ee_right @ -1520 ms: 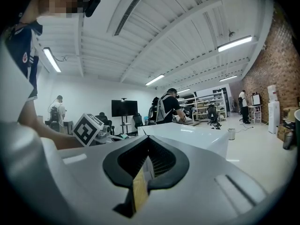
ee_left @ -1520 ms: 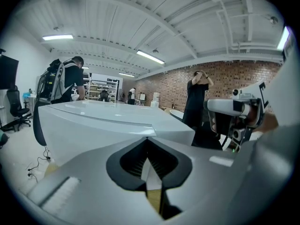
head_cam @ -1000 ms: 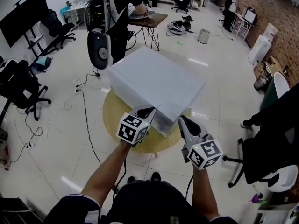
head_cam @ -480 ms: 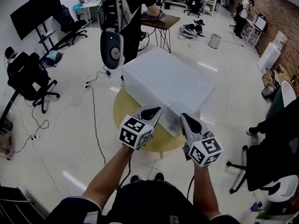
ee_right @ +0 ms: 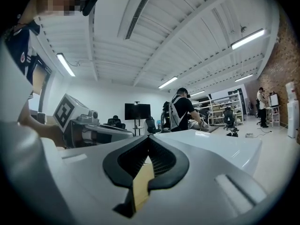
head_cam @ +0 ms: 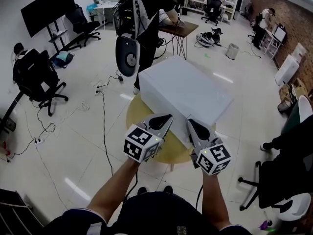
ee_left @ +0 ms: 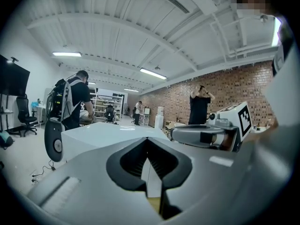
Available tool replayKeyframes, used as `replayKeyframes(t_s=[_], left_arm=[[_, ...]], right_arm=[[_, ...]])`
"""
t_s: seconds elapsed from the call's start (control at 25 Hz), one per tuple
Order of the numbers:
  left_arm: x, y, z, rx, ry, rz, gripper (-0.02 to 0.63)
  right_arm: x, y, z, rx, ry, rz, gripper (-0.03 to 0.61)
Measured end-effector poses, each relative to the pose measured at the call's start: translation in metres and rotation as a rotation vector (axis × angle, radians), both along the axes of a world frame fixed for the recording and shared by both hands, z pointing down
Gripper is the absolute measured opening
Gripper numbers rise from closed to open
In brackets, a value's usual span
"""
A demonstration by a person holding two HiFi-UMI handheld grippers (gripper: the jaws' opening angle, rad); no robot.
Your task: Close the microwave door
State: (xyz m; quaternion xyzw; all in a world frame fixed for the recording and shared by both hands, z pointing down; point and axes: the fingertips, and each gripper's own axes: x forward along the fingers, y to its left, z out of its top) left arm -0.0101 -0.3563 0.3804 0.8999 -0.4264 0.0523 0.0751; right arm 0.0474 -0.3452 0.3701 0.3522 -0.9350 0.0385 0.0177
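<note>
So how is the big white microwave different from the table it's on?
The microwave is white and box-shaped with sharp corners; the table is yellow and round. The microwave sits on top, while the table stands on the floor beneath it. Both have plain, smooth surfaces.

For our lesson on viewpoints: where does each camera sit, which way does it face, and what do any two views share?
Head view: on the head, steeply down at the microwave; forearms, left gripper and right gripper show.
Left gripper view: on that gripper, along its shut jaws to the microwave; right gripper shows.
Right gripper view: likewise; left gripper shows.
All three share the microwave.
</note>
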Motion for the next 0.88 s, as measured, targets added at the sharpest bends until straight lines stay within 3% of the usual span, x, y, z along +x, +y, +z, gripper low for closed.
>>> replayKeyframes(t_s=[0.88], left_arm=[[0.0017,0.0072,0.0023,-0.005,-0.005,0.04,0.012]], right_arm=[[-0.0091,0.0006,-0.0066,0.032,0.04,0.023,0.001]])
